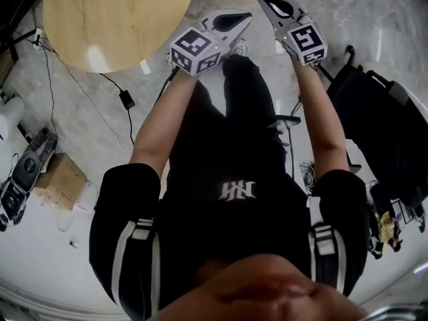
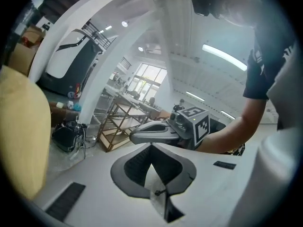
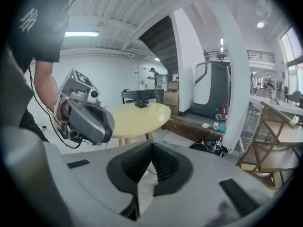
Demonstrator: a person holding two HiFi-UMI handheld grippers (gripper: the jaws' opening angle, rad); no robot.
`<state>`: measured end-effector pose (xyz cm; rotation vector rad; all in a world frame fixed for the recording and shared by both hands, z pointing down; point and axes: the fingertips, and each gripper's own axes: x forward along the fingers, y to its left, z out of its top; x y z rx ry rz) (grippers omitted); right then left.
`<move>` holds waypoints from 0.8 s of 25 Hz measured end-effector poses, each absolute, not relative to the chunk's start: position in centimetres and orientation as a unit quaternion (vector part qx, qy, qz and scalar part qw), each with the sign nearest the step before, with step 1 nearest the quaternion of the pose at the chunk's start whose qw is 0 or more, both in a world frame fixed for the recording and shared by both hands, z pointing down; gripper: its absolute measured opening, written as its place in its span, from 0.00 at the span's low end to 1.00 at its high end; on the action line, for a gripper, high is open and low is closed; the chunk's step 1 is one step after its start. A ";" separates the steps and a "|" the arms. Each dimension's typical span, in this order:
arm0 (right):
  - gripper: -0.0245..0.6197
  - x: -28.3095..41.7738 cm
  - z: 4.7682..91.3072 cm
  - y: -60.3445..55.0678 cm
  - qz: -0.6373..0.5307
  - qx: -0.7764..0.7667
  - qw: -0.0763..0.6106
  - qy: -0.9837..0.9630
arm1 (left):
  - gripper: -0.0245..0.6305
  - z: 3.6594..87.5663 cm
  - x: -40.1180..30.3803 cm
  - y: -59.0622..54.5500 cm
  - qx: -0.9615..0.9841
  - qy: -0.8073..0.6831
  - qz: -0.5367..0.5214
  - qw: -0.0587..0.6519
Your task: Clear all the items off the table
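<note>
Two grippers, both empty: left gripper jaws together, right gripper jaws together, both clear of table. One dark item sits at table's edge farthest from right gripper, long axis seemingly along that edge; facing too small to read. Risk: you reach in with jaws closed and nudge it over the edge.

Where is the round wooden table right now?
In the head view the round wooden table sits at upper left, just left of the left gripper; the right gripper view shows it behind that gripper.
</note>
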<state>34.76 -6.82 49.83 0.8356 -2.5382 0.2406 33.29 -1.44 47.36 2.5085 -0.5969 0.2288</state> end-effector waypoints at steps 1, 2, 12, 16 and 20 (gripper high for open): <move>0.04 34.2 47.7 -6.6 0.087 0.304 0.220 -0.923 | 0.06 45.6 32.9 -1.2 0.936 -0.218 0.085 0.265; 0.04 33.6 45.4 -6.4 0.083 0.303 0.213 -0.925 | 0.06 43.9 32.3 -0.9 0.938 -0.213 0.085 0.259; 0.04 22.7 27.4 -4.5 0.012 0.261 0.174 -0.949 | 0.06 28.9 18.1 0.2 0.945 -0.241 0.058 0.215; 0.04 17.3 23.7 -3.0 0.008 0.247 0.143 -0.958 | 0.06 25.0 11.6 0.5 0.945 -0.262 0.055 0.189; 0.04 9.8 21.4 -1.2 -0.009 0.225 0.129 -0.966 | 0.06 22.5 3.4 1.4 0.945 -0.275 0.055 0.165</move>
